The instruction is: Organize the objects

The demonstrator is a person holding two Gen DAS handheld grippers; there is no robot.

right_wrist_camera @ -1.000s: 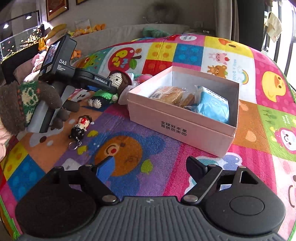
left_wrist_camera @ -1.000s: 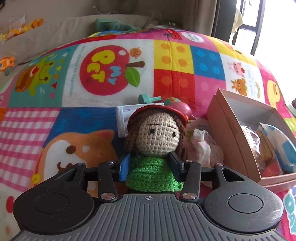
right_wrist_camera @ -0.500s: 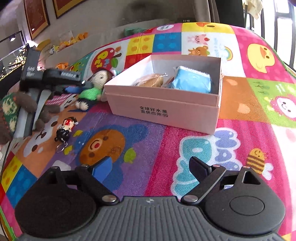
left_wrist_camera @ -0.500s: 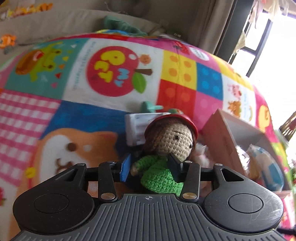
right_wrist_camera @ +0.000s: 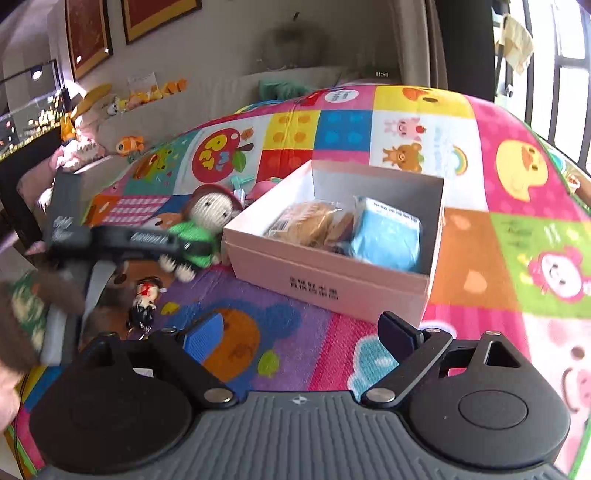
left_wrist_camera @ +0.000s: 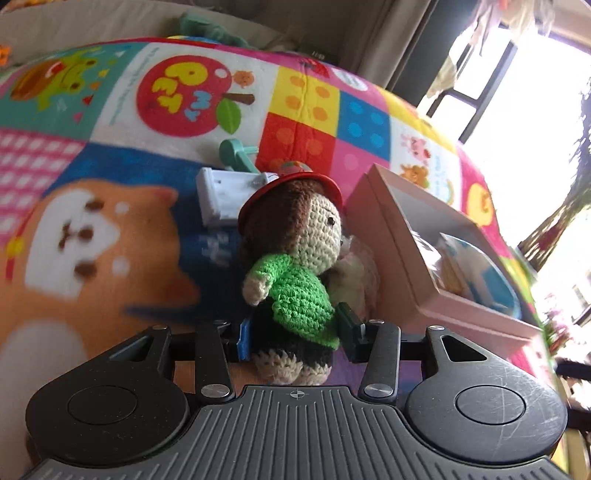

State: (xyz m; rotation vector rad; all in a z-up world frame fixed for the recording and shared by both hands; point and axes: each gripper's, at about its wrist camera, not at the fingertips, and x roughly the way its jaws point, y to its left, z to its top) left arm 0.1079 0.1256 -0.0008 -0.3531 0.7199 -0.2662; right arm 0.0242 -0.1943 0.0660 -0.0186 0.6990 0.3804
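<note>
Clamping crochet doll (left_wrist_camera: 295, 288), left gripper (left_wrist_camera: 297, 334) jaws beside pink box (right_wrist_camera: 332, 280) edge; right gripper (right_wrist_camera: 301, 334) jaws wide, empty.

doll (left_wrist_camera: 295, 280): knobbly crocheted yarn | mat (left_wrist_camera: 110, 177): soft fleecy cloth | box (right_wrist_camera: 332, 280): matt pink card | left claw (left_wrist_camera: 297, 332): ribbed matt black plastic, metal rivets

"PET" in yellow letters on the play mat's (left_wrist_camera: 110, 229) red apple (left_wrist_camera: 184, 96), "11:50" on a distant clock (right_wrist_camera: 382, 74)

A patchwork cartoon play mat (right_wrist_camera: 436, 122) covers the floor. Framed pictures (right_wrist_camera: 155, 14) hang on the far left wall; bright windows (right_wrist_camera: 569, 74) with dark frames stand at the right beside curtains (right_wrist_camera: 417, 40).
</note>
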